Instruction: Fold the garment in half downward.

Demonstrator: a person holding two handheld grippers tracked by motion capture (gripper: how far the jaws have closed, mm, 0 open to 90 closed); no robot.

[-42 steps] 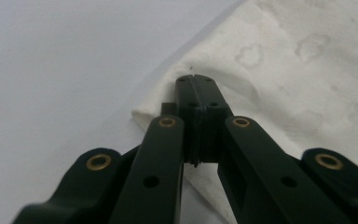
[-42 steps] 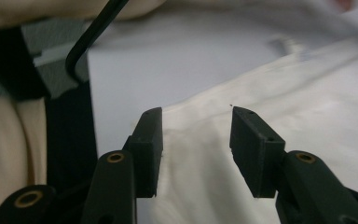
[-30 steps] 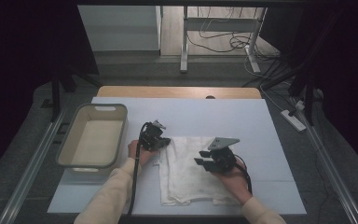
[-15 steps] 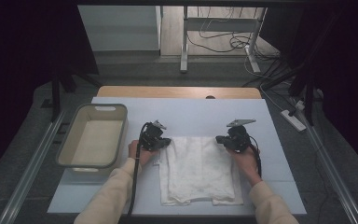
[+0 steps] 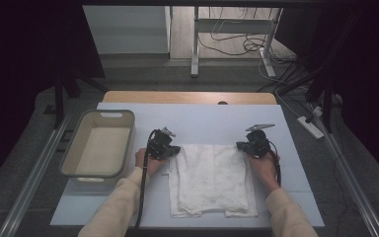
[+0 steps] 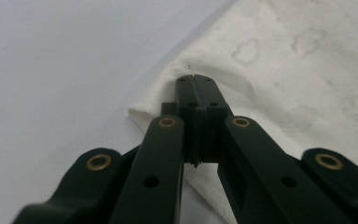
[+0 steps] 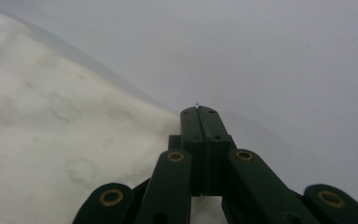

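- While the white cloth [image 5: 211,178] is lying flat near the front of the table [image 5: 202,118], its two far corners are being pinched.
- The far left corner is clamped in the left gripper [image 6: 195,81], with its jaws pressed tight together on the cloth edge.
- The right gripper [image 7: 198,112] has just been closing, and its jaws are now shut at the far right corner; cloth is seen right beside the tips there.
- How much cloth is really caught on the right cannot be told, because that picture is blurred and the pinched bit is hidden by the jaws.
- If only a thin edge is caught, the corner could be dropped when the cloth is lifted or pulled.
- If one corner is pulled harder than the other, the cloth could be dragged crooked or bunched up.
- If the cloth is swung to the left, the grey tub [image 5: 98,143] beside it could be bumped.
- The inside of the tub is hard to make out from above.
- The front hem of the cloth looks uneven, and it cannot be told how many layers are folded there.
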